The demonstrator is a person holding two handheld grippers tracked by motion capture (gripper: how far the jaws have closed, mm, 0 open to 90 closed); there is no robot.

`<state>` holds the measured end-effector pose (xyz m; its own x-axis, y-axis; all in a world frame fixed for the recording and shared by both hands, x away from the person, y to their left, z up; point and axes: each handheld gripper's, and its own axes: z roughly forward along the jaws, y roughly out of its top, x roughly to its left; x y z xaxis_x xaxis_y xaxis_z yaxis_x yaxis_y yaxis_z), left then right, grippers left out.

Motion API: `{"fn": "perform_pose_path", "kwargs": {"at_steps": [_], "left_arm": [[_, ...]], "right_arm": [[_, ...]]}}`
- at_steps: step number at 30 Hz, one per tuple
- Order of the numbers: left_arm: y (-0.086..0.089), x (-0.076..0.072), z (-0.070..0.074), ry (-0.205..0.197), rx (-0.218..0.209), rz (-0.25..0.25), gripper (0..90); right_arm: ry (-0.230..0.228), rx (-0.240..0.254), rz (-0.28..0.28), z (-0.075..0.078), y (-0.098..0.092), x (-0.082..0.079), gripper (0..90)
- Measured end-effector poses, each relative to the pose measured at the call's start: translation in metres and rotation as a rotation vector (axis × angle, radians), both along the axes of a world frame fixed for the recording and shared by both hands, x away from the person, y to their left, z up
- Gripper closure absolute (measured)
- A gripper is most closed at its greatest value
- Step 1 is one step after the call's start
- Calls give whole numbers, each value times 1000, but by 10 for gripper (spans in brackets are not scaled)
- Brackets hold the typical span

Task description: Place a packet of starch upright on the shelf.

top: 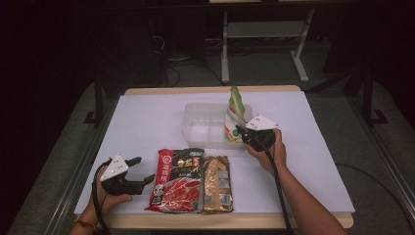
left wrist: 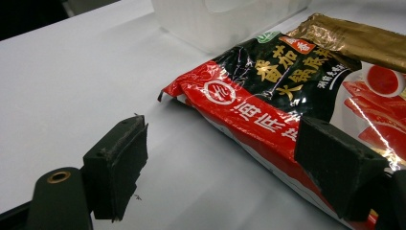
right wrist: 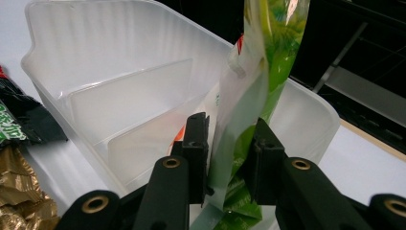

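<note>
**Right jaws around green pouch at the bin; left gripper idle by the red packet**

Your right gripper sits at the right end of the clear plastic bin, jaws pointing into it. In the right gripper view the green-and-white pouch stands upright between the two jaws. The jaws are narrow, close on either side of the pouch. The left pad looks to be against the film; on the right pad I can't tell whether it presses or just sits beside it. So grip vs. release: can't call it from these frames.

Pouch position: its lower part is inside the bin's right-hand compartment, and its top sticks up above the rim. The bin has inner dividers; the compartments to the left of the pouch show nothing in them.

Your left gripper is low at the near left of the table, jaws wide apart, nothing between them. In the left gripper view its right jaw is over the edge of the red hotpot packet; contact isn't clear.

That red packet lies flat near the front edge, with the gold packet touching its right side. Both are just in front of the bin.
</note>
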<state>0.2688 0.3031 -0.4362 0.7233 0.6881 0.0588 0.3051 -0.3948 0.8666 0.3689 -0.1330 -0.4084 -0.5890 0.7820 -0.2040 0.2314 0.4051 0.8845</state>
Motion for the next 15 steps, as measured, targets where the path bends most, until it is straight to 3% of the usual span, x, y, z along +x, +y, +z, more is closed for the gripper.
{"fn": "perform_pose_path", "kwargs": {"at_steps": [15], "left_arm": [[-1, 0, 0, 0, 5, -5, 184]], "right_arm": [[7, 30, 0, 6, -7, -4, 699]]}}
